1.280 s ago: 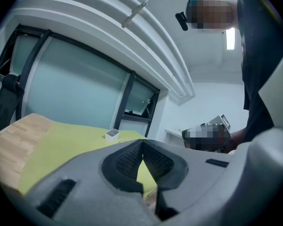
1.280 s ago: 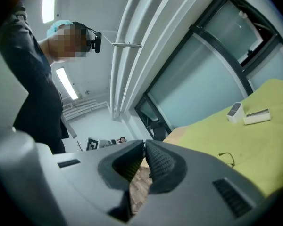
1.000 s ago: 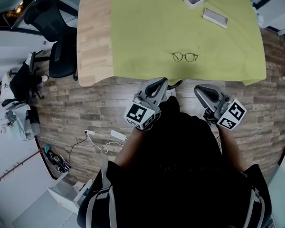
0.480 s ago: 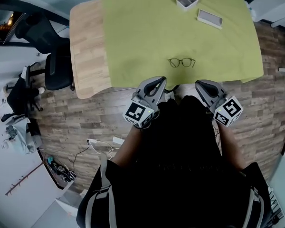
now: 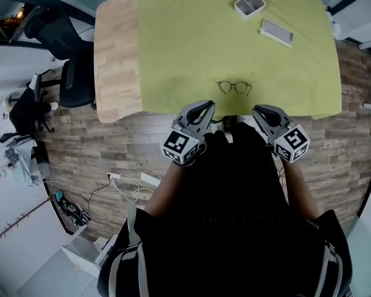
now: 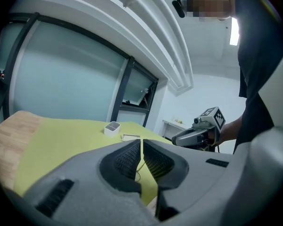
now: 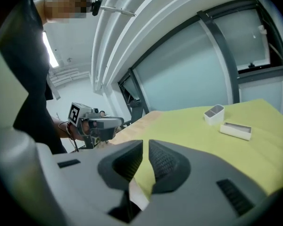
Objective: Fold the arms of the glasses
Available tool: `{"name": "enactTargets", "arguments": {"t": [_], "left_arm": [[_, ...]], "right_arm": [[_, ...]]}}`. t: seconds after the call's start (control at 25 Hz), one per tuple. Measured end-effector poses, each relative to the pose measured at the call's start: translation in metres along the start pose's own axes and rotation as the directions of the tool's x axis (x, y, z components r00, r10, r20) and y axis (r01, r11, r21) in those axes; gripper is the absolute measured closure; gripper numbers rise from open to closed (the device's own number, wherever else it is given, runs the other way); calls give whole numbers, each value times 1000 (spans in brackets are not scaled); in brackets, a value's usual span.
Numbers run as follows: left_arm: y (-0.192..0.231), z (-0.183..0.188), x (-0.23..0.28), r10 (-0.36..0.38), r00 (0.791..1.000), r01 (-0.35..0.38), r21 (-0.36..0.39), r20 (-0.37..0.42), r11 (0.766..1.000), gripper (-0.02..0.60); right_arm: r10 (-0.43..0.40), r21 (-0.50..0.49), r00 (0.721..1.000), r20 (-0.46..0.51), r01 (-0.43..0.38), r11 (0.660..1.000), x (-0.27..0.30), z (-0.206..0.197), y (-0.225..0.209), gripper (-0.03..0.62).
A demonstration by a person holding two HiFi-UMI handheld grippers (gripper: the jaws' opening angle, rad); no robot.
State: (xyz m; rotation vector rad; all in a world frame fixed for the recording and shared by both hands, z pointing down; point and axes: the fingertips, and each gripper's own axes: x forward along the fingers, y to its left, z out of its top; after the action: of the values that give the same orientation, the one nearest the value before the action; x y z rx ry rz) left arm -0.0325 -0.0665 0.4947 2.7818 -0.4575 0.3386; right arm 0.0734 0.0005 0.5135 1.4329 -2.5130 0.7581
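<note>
Basically pre-grasp: L claw (image 5: 204, 106) & R claw (image 5: 263, 111) pinched narrow, empty; glasses (image 5: 234, 88) ahead between them, untouched. Next: open, reach fwd.

Black clothes (image 5: 235, 221); left gripper (image 5: 202, 106) and right gripper (image 5: 261, 111) grey, marker-cubed

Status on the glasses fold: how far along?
Done: nothing visible. The glasses lie untouched on the green cloth. In hand: nothing; left hand-held gripper and right hand-held gripper sit short of the table, jaws together. Left: reach in, fold both arms.
</note>
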Motion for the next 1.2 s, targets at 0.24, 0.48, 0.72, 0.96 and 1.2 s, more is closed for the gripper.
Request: {"name": "enactTargets", "arguments": {"t": [0.24, 0.48, 0.72, 0.96, 1.2], "left_arm": [[3, -19, 14, 43, 998, -38, 75, -56, 996, 561], [-4, -27, 27, 17, 997, -11, 85, -74, 996, 563], [-5, -32, 38, 12, 995, -5, 65, -104, 998, 563], [-5, -38, 42, 13, 993, -7, 53, -120, 999, 563], [-4, -45, 46, 17, 991, -12, 42, -129, 999, 563]], "right_arm": [[22, -94, 993, -114, -33, 995, 11, -13, -19, 559], [55, -151, 982, -182, -83, 985, 21, -20, -32, 559], [57, -185, 963, -264, -109, 977, 26, -33, -46, 559], [76, -228, 942, -328, -157, 961, 32, -45, -51, 559], [82, -314, 918, -388, -216, 924, 46, -52, -57, 559]]}}
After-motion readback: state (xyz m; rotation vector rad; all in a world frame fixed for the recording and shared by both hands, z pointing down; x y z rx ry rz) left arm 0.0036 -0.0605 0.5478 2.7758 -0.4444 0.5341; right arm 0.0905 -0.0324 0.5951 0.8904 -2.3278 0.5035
